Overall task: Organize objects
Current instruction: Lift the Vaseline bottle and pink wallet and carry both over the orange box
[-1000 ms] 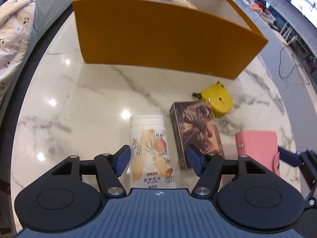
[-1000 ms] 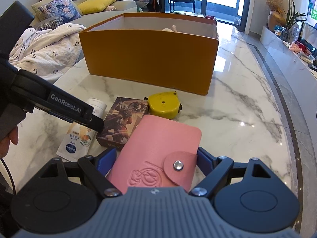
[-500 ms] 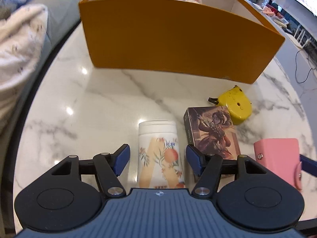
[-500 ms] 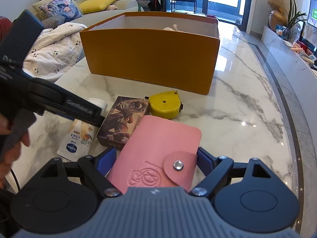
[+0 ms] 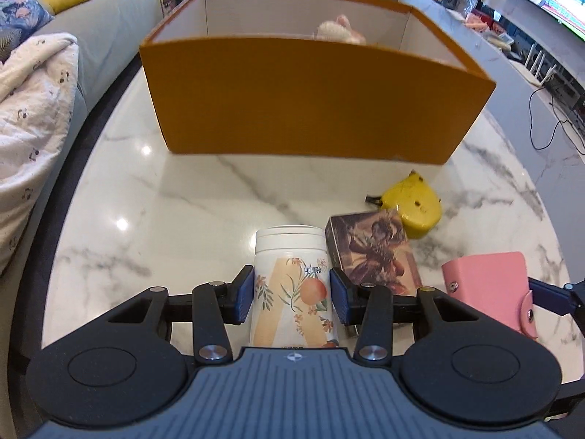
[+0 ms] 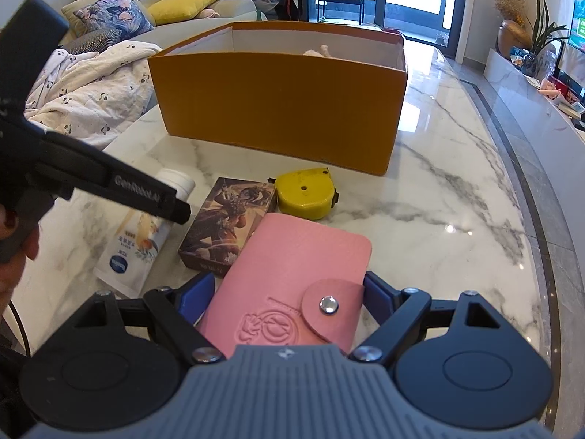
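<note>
The white bottle (image 5: 290,285) with a fruit-and-flower label lies on its side on the marble table (image 5: 182,212), cap end toward the orange box (image 5: 310,98). The left gripper (image 5: 291,298) has just been closing and now pinches the bottle: both blue pads (image 5: 244,294) press against its opposite sides, partway down the body.

Just beside the bottle lies a dark illustrated card box (image 5: 373,252), flat on the table. A yellow tape measure (image 5: 413,206) sits past the card box, near the front wall of the orange box.

The pink snap-button wallet (image 6: 289,281) lies flat, near the card box. The right gripper (image 6: 287,294) straddles the wallet with its jaws spread wide; the blue pads (image 6: 376,294) stand at the wallet's two long edges. Whether they press on it cannot be told.

The orange box stands open-topped at the far side of the table; a pale plush item (image 5: 338,31) shows above its rim.
</note>
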A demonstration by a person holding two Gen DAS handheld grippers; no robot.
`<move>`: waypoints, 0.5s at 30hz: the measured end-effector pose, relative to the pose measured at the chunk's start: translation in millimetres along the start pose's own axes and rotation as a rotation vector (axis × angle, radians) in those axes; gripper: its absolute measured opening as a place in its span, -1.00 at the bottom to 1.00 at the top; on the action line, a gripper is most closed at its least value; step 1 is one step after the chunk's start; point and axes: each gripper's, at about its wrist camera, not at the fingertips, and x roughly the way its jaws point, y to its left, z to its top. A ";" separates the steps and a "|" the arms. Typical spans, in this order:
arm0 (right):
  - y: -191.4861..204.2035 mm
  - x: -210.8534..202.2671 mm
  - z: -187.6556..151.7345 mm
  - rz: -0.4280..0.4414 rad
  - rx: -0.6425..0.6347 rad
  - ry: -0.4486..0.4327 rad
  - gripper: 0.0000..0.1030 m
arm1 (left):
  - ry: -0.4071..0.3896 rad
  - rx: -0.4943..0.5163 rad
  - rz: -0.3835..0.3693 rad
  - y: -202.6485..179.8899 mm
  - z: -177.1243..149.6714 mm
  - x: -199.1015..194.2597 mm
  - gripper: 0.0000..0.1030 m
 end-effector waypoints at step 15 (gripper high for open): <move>11.4 -24.1 33.5 -0.006 -0.003 -0.113 0.67 | -0.136 -0.037 -0.021 7.2 30.6 -44.3 -0.02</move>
